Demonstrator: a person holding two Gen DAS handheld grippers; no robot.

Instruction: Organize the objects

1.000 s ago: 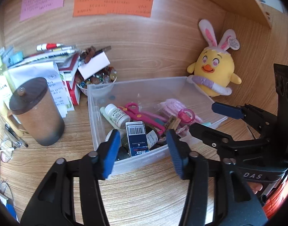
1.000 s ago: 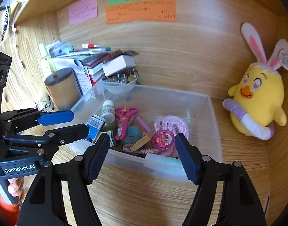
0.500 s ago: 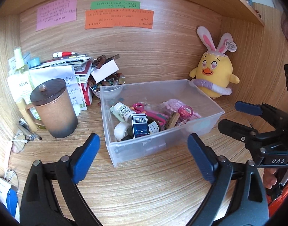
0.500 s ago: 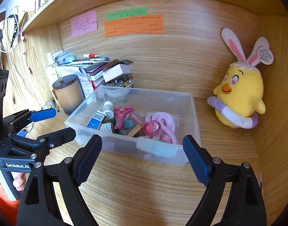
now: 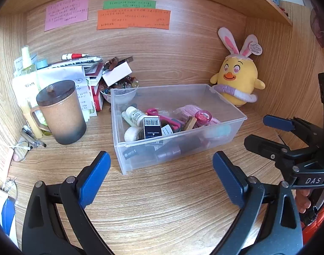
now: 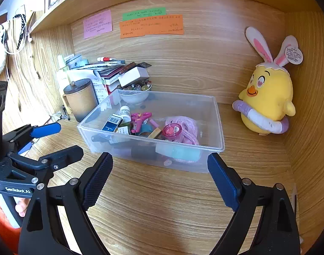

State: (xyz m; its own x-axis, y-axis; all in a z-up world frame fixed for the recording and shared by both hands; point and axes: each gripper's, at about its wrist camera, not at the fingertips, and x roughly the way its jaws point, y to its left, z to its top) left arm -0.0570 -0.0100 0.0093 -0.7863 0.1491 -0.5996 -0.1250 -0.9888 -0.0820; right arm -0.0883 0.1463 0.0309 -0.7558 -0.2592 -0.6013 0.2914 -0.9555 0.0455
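Observation:
A clear plastic bin (image 5: 225, 108) (image 6: 217, 125) stands on the wooden desk. It holds a small white bottle (image 5: 133, 114), pink scissors (image 6: 140, 118), a black barcode box (image 5: 152, 127), a pink round case (image 6: 172, 130), pink cord (image 6: 188, 125) and tape rolls. My left gripper (image 5: 160, 178) is open and empty, on the near side of the bin's front wall. My right gripper (image 6: 159, 176) is open and empty, also on the near side of the bin. Each gripper shows in the other's view: the right one (image 5: 268, 131) and the left one (image 6: 60, 138).
A brown lidded mug (image 5: 60, 112) stands left of the bin. Behind it are stacked papers and books (image 5: 77, 72) and a bowl of small items (image 5: 119, 89). A yellow plush chick (image 5: 236, 85) (image 6: 265, 97) sits in the back right corner. Sticky notes (image 5: 133, 19) hang on the back wall.
Both grippers have opened wide and pulled back from the bin, which now sits farther off in both views. The bin has not moved.

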